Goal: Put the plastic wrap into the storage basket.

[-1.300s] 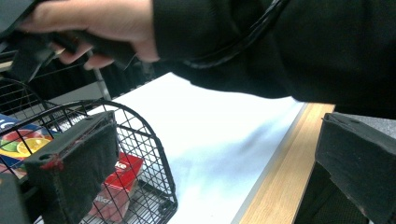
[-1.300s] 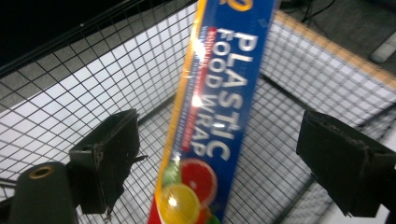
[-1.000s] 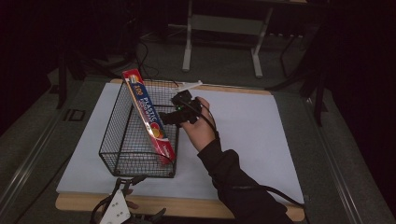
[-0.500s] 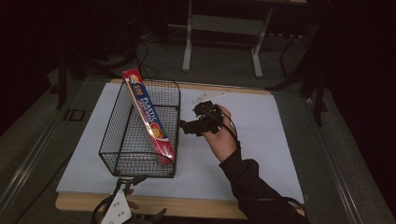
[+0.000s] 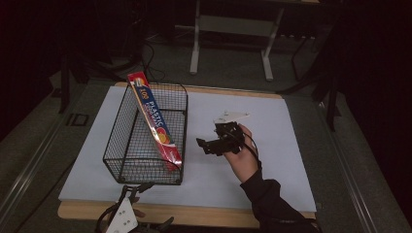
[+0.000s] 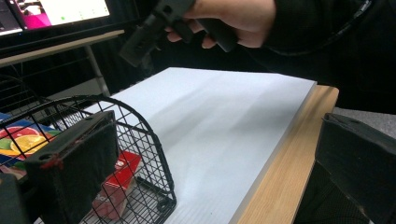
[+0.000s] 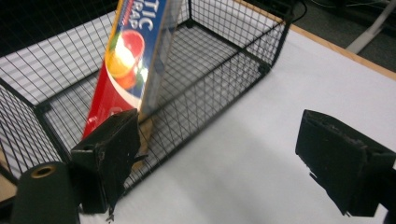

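A black wire basket stands on the left half of the white mat. A long red and blue box of plastic wrap leans across it, low end at the near right corner, top end over the far rim. My right gripper hovers to the right of the basket, open and empty, jaws pointing at it. The right gripper view has the basket and box ahead of the open right gripper. My left gripper sits at the table's front edge, open, one jaw by the basket's corner.
The wooden table edge runs between the left jaws. A lit screen stands beyond the table in the left gripper view. A metal stand and cables lie on the dark floor behind the table.
My right gripper has drawn back from the basket's right rim, to the right and toward the front, with nothing in it. The box stays leaning in the basket. The left gripper has not moved.
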`<state>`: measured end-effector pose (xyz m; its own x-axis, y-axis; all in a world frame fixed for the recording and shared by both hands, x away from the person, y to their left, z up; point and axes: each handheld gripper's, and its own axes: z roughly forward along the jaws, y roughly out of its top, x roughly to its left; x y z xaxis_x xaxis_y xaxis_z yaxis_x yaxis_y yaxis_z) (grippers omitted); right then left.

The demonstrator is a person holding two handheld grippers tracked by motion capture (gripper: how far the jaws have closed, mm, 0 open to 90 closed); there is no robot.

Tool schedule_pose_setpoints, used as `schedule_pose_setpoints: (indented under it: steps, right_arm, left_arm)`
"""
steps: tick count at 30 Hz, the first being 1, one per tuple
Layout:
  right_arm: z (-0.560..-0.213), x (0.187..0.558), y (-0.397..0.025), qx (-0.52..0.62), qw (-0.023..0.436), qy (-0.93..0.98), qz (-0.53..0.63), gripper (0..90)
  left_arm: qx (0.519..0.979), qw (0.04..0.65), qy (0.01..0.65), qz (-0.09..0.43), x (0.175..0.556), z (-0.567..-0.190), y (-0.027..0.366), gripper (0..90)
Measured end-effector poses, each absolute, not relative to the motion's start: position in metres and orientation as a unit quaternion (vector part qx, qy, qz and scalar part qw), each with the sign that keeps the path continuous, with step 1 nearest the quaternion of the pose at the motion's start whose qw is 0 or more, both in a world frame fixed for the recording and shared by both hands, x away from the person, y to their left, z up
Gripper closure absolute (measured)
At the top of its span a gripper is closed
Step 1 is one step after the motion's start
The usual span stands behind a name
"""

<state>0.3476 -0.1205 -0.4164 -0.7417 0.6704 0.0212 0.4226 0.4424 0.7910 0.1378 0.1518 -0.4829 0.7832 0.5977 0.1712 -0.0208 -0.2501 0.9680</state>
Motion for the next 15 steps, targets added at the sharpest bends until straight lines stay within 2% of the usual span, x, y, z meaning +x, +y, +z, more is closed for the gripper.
schedule_pose_setpoints:
  steps: [15]
  right_arm:
    - [-0.45,0.331,-0.163,0.339,0.16,0.823,0.426,13.9]
  left_arm:
    - [0.746,0.579,0.192,0.266,0.137,-0.483,0.15,0.3]
